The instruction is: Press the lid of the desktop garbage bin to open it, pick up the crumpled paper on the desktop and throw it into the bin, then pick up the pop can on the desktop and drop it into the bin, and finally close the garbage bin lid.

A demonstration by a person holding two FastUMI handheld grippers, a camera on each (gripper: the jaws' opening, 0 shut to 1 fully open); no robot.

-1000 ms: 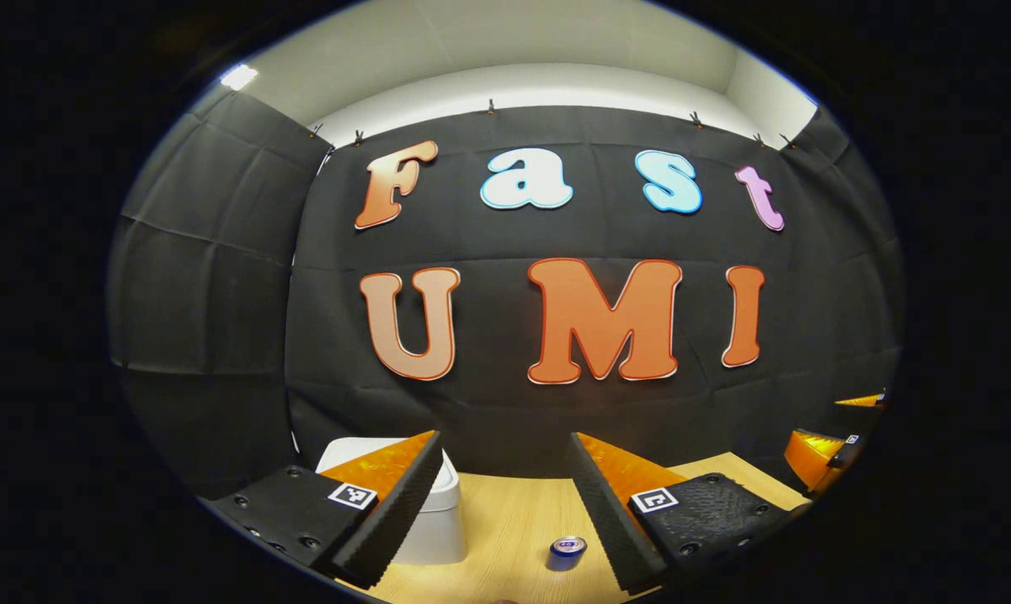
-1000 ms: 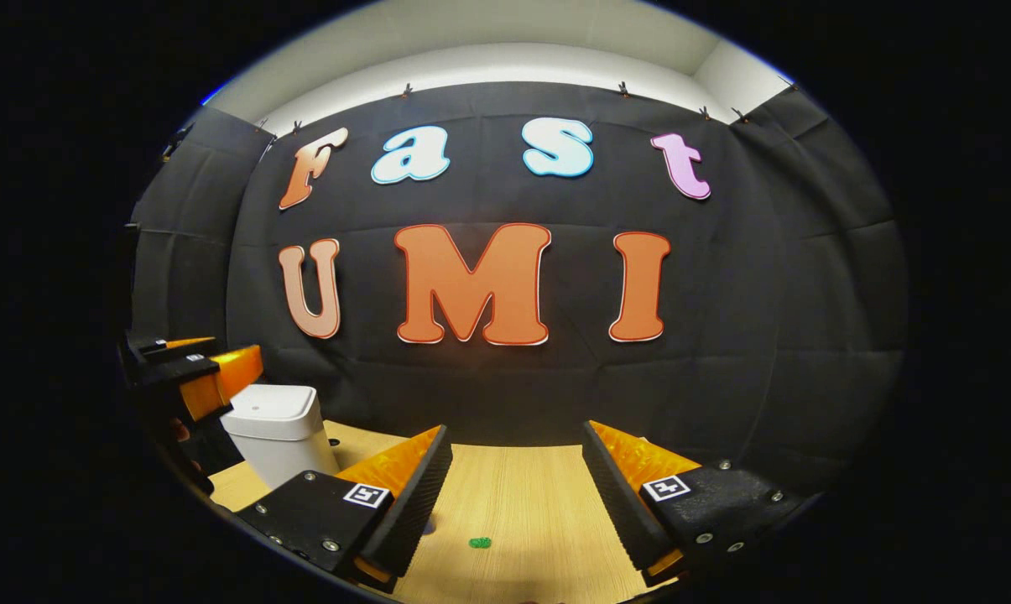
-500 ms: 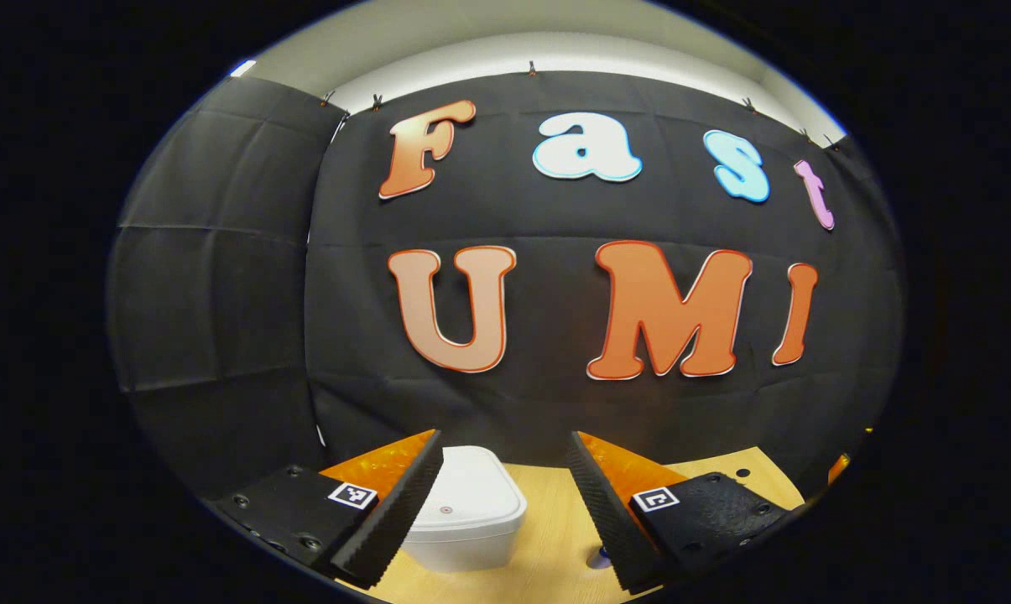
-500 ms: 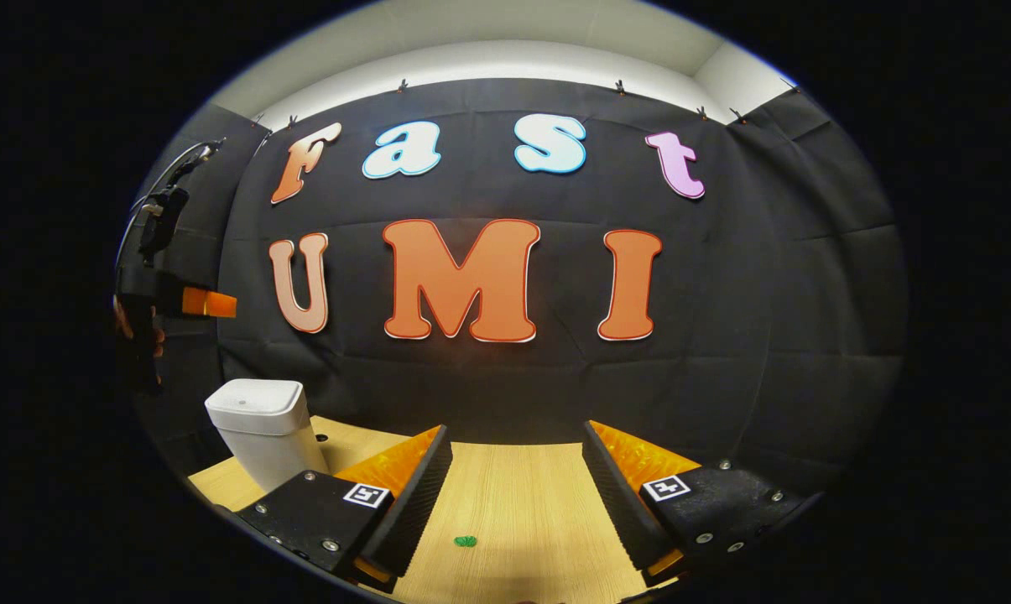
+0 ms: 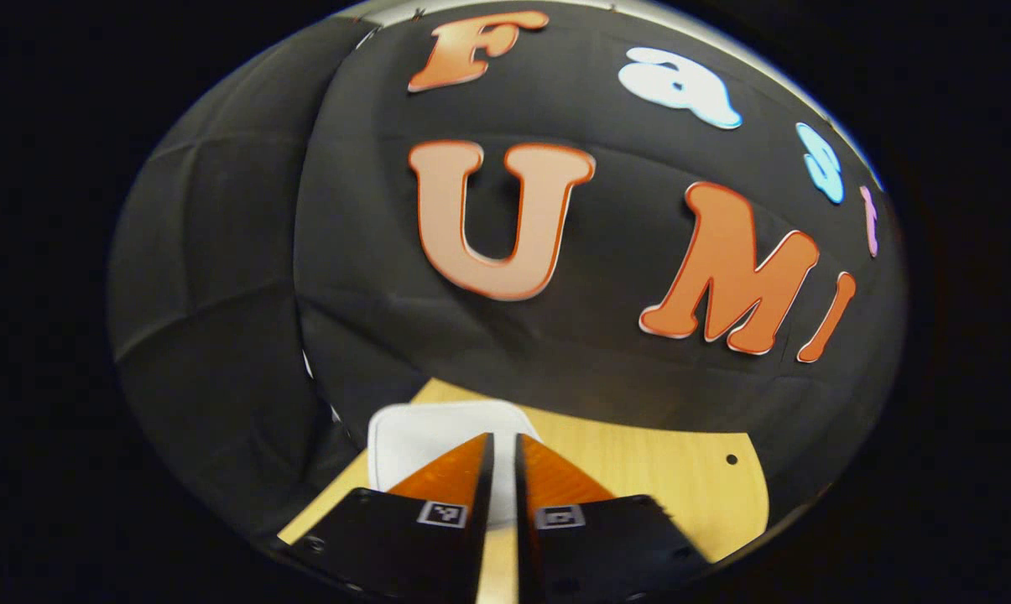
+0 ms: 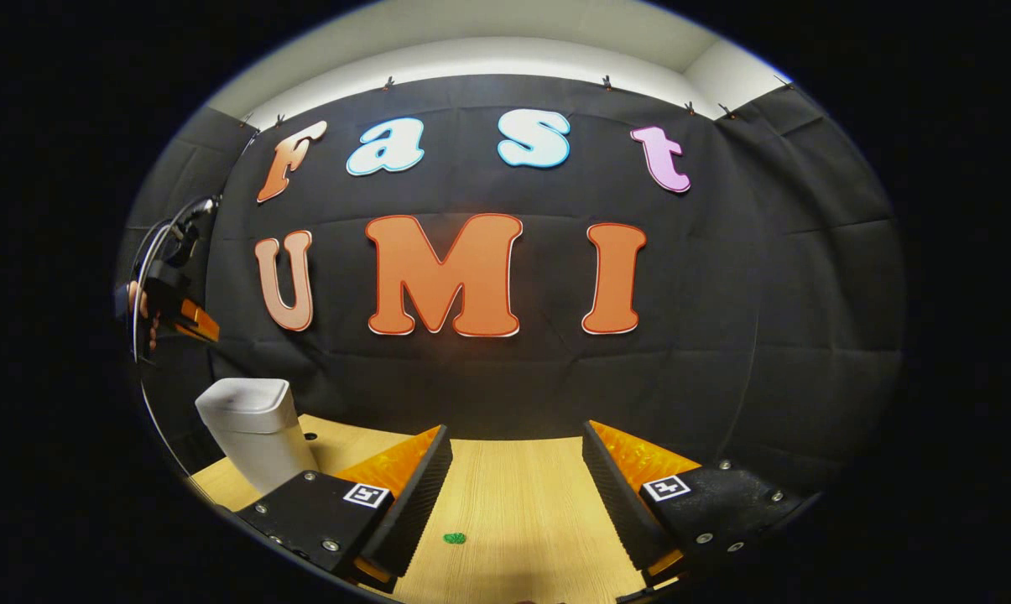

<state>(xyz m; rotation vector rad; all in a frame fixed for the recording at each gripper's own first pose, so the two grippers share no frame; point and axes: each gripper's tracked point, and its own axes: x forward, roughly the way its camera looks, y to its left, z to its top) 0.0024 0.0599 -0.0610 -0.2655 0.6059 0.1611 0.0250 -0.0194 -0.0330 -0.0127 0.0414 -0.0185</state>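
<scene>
The white bin [image 5: 409, 436] stands on the wooden table right under my left gripper [image 5: 502, 443], whose fingers have come together with nothing between them and point down at its lid. In the right gripper view the bin [image 6: 253, 428] stands at the far left with its lid down. The left gripper [image 6: 188, 317], held by a hand, hangs well above the bin, apart from it. My right gripper [image 6: 515, 436] is open over bare table, holding nothing.
A small green scrap [image 6: 454, 538] lies on the wooden table [image 6: 513, 503] between my right fingers. The black cloth wall runs close behind the bin. A small hole [image 5: 730, 459] marks the tabletop to the right of the bin.
My left gripper has shut, risen and tipped downward over the bin; the can has slipped out of its view. The right gripper has barely moved and stays open.
</scene>
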